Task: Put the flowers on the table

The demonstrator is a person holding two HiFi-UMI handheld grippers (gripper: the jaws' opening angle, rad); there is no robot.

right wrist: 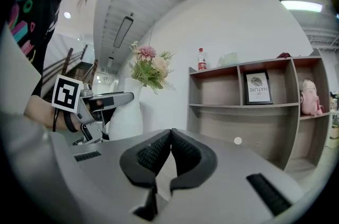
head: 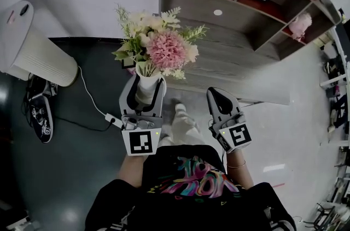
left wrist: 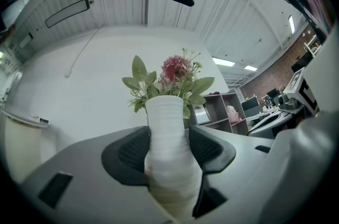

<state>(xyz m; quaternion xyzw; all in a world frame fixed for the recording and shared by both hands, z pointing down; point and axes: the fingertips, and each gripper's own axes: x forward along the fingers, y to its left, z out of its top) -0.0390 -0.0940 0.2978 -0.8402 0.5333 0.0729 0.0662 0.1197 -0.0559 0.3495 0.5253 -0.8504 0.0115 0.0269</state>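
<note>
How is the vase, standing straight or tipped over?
Upright. In the right gripper view the vase stands straight, flowers on top, clamped by the left gripper.

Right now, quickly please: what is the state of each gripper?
Left gripper: closed on the white vase of flowers.
Right gripper: closed, with nothing between its jaws.

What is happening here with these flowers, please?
A person holds a claw tool in each hand. The left claw is shut on a white vase of flowers, held upright in the air in front of a wooden shelf. The right claw is shut and empty, beside it. The vase is not yet set down anywhere.
</note>
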